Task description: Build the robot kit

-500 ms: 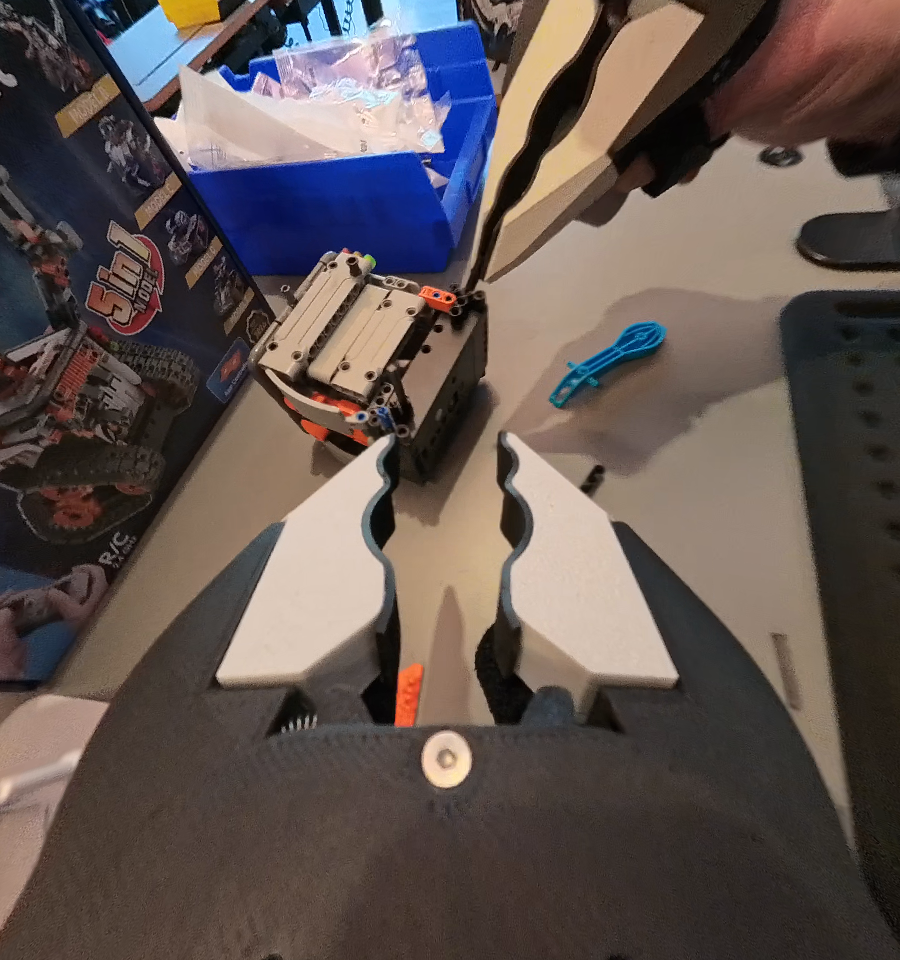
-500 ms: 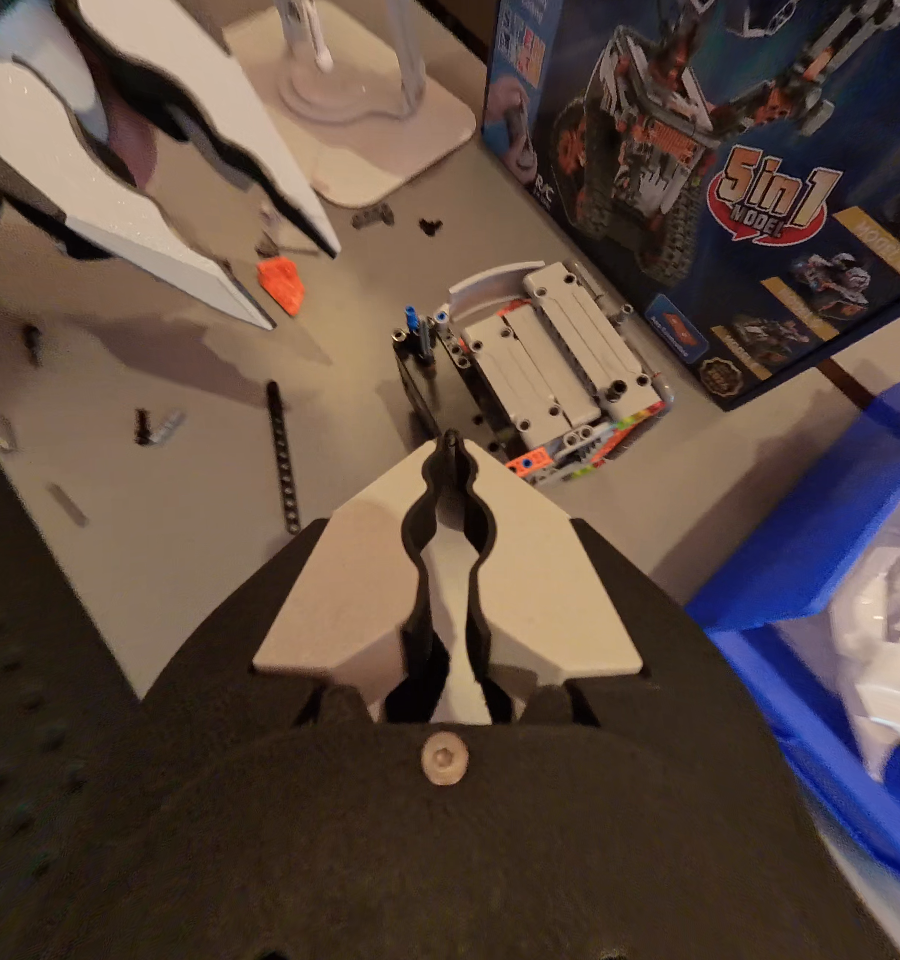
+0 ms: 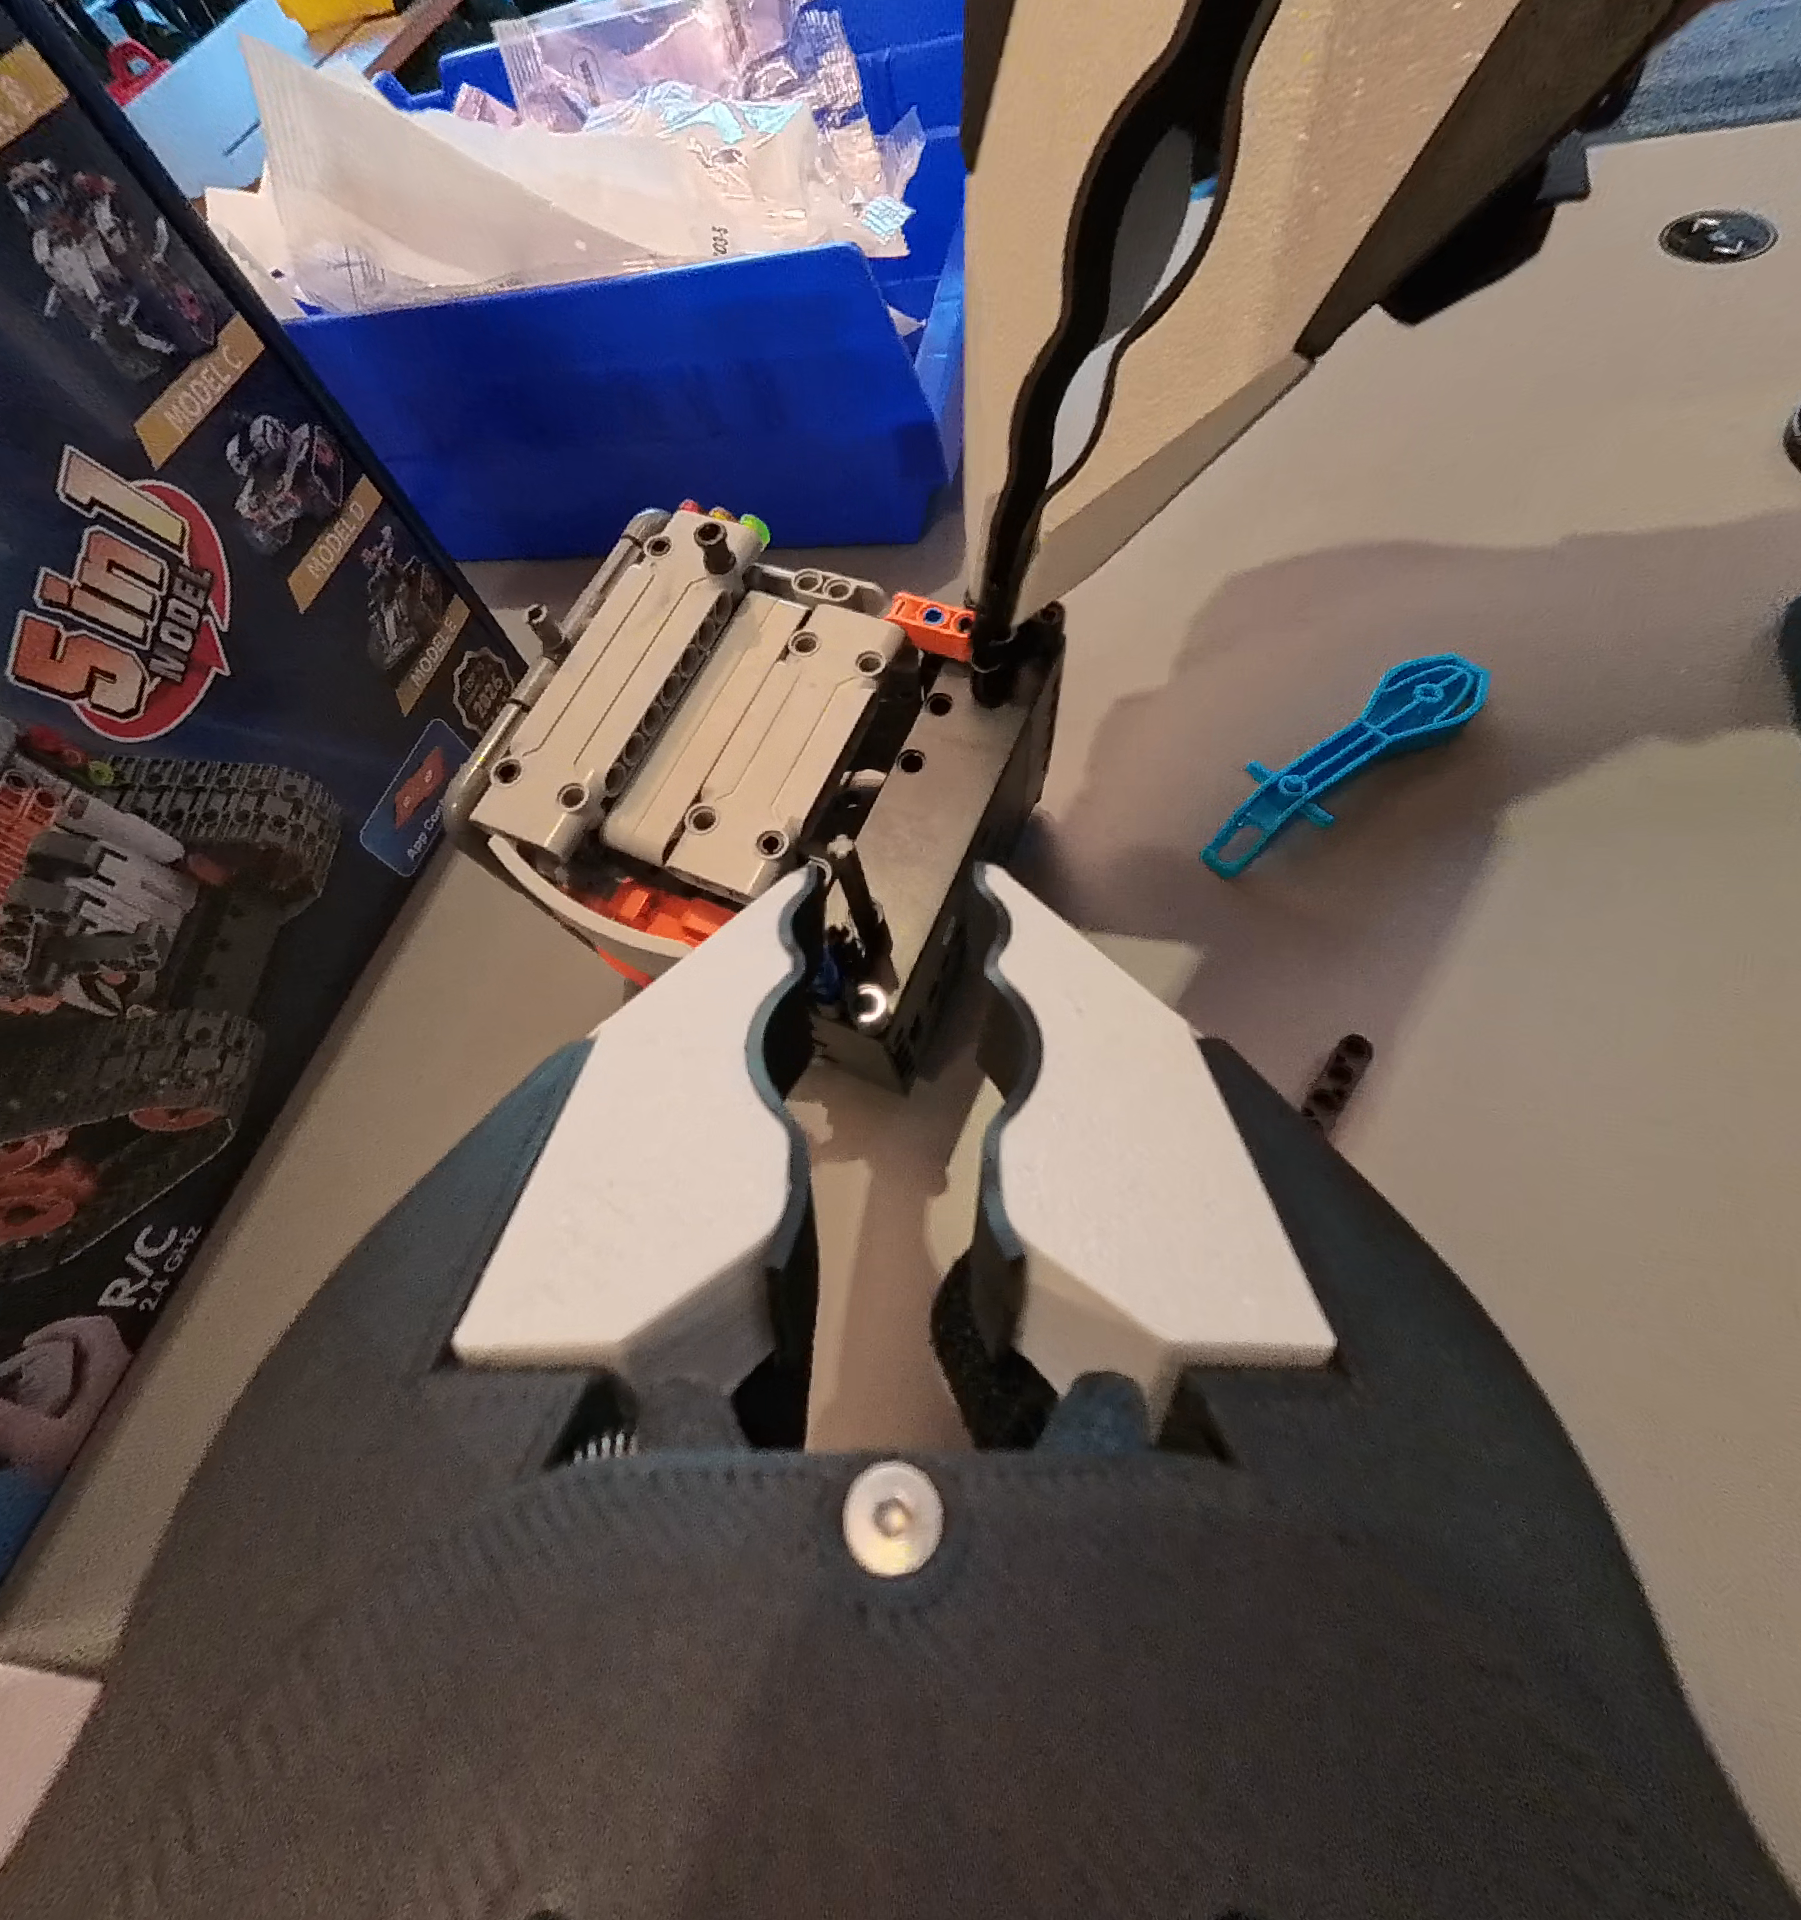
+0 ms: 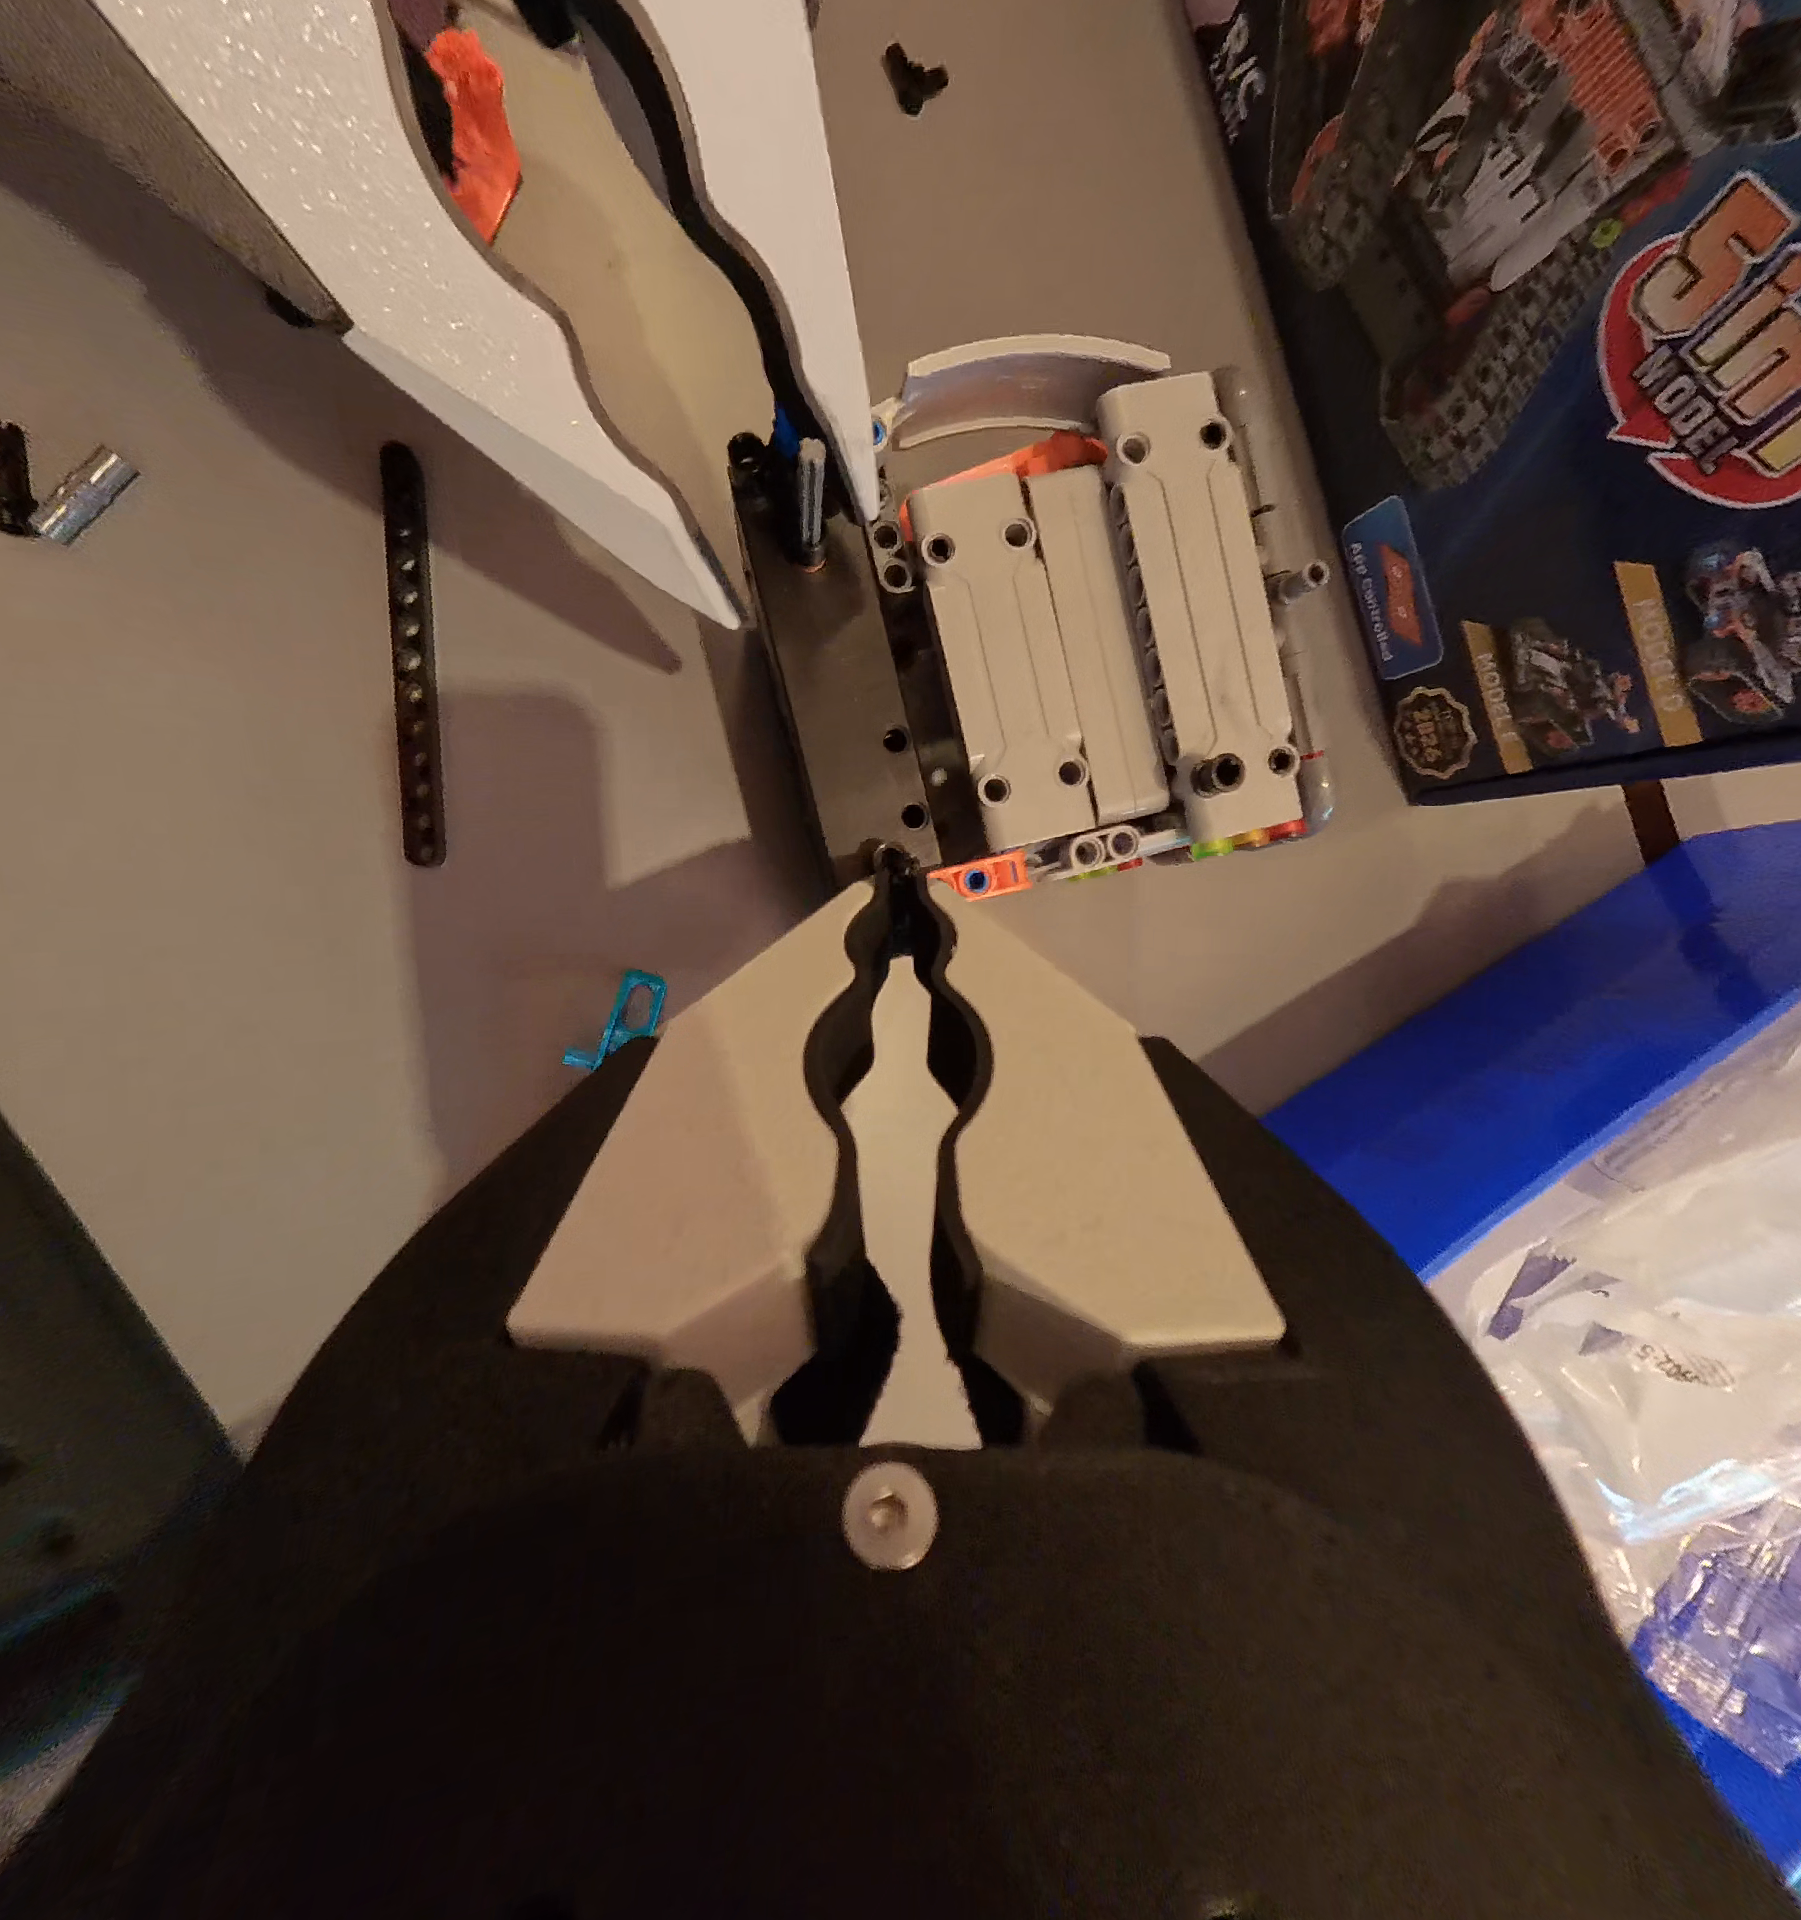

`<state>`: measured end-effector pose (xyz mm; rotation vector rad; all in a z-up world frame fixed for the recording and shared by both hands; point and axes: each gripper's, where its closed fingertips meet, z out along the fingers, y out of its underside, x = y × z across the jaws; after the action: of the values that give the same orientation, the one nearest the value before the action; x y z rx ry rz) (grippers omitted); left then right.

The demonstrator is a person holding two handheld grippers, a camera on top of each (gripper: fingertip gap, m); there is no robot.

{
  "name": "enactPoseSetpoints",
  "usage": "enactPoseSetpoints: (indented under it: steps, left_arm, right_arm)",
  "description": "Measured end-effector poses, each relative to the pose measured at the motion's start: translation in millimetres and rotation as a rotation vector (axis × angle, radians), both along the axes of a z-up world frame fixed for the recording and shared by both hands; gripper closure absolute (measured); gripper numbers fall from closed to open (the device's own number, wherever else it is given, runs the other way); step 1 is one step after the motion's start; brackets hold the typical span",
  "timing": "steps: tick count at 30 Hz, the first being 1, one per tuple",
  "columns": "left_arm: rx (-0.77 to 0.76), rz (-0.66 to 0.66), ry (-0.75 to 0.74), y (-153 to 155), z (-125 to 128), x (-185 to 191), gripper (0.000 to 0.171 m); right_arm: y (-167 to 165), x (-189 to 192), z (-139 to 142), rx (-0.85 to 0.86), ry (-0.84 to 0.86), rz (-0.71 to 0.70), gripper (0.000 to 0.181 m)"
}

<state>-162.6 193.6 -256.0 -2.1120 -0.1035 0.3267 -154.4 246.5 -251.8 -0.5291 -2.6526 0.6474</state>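
A brick-built assembly with grey panels and a black block along one side stands on the grey table. My left gripper is open, its two fingertips on either side of the near end of the black block. My right gripper is shut on a small black pin and holds it against the block's far corner, next to an orange connector. In the left wrist view the right gripper comes down from above. The right wrist view shows the assembly and the left gripper at its other end.
A printed toy box stands left of the assembly. A blue bin with plastic bags is behind it. A teal tool, a long black beam, an orange piece and small loose parts lie on the table. A dark perforated mat lies at the edge. Spacing between my two grippers at the tips: around 6 centimeters.
My left gripper has moved forward, so its open fingers now straddle the black block. My right gripper has come down and brought the pin onto the block's far corner.
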Motion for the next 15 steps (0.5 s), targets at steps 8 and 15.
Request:
enactPoseSetpoints:
  steps: [8,15]
  left_arm:
    - [0.011,-0.009,-0.004,4.6,-4.1,-2.6,0.162]
    - [0.015,-0.018,-0.005,5.8,-8.5,-3.0,0.17]
  right_arm:
    - [-0.2,3.0,-2.1,0.107,-0.072,0.082,0.181]
    - [-1.5,5.2,-0.6,0.151,-0.101,0.123,0.181]
